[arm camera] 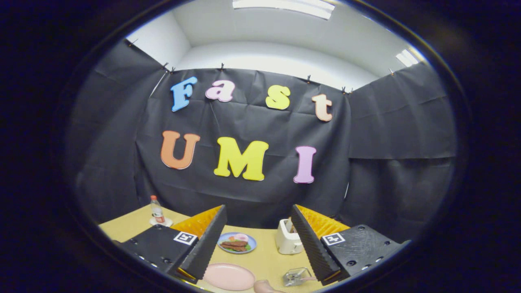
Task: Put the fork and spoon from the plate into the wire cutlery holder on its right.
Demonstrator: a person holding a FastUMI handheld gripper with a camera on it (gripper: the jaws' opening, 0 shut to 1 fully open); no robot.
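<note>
Hand-held gripper (258, 240) hovers above a yellow tabletop (264, 258), its two fingers spread wide apart with nothing between them but open air. Each finger carries a ridged inner face and a square black-and-white marker tag on its body.

Below and between the fingers, near the left finger's base, lies a pale pink plate (228, 276). Its visible surface looks bare; no fork or spoon can be made out on it from this angle. Just to its right, close to the base of the right finger, sits the wire cutlery holder (296, 276), a small metal frame seen from above, with a thin pinkish handle poking out of it toward the right finger. Between plate and holder a rounded, pinkish shape (266, 287) shows, too cut off to identify.

Farther ahead, between the fingers, a blue plate of toy food (237, 242) rests on the tabletop, holding brown sausage-like pieces, something green and a pale round piece. Right of it, just beside the right finger, stands a white toaster (288, 241). Beyond the left finger, a small bottle (156, 211) with a red cap stands upright on a white coaster. Black cloth walls the booth behind, under a white ceiling with lit panels.
</note>
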